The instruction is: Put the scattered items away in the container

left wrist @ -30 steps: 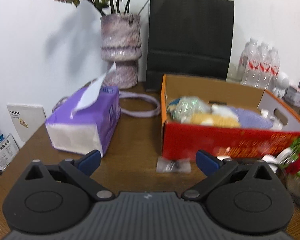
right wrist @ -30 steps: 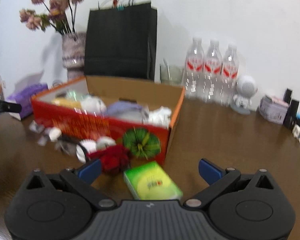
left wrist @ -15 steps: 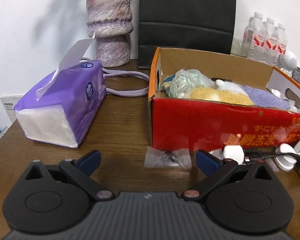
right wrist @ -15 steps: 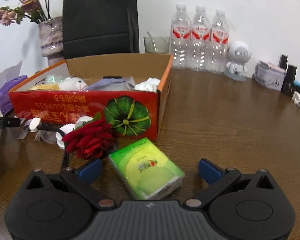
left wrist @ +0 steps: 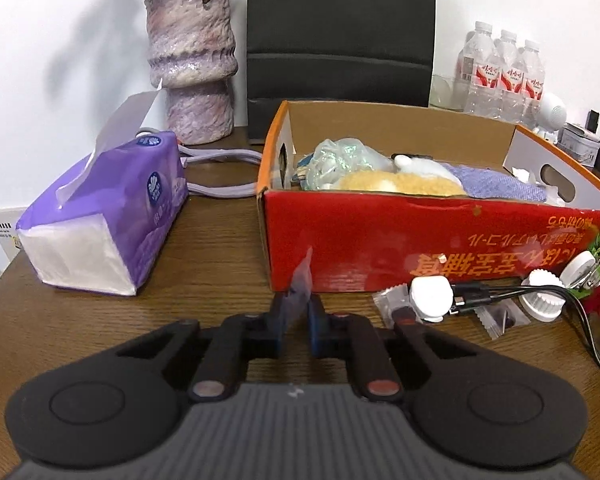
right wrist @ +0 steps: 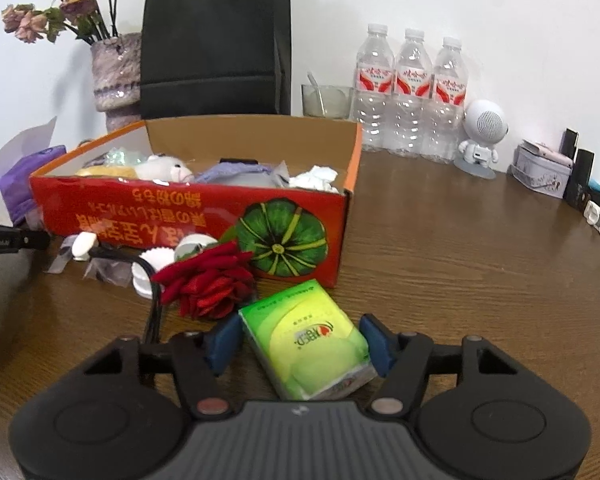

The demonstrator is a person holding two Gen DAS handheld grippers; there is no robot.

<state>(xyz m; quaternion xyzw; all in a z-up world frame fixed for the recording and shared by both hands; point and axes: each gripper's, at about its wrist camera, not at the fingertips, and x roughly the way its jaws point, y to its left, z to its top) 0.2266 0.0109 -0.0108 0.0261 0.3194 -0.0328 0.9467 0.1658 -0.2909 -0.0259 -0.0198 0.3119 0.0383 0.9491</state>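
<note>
The tabletop (right wrist: 460,248) carries the red cardboard box (left wrist: 380,248), the container, already partly filled with soft things. Two pickups are judged to be in hand together, each to be followed by a lift over the box wall and a release inside.

The green tissue pack (right wrist: 312,344) lies on the tabletop just before the box; it is bracketed by the right claw (right wrist: 302,344), half closed, both pads at or very near its sides.

A small clear packet (left wrist: 300,284) is pinched upright by the left claw (left wrist: 296,320), clenched nearly fully, close before the box front. More packets and white caps lie alongside.
</note>
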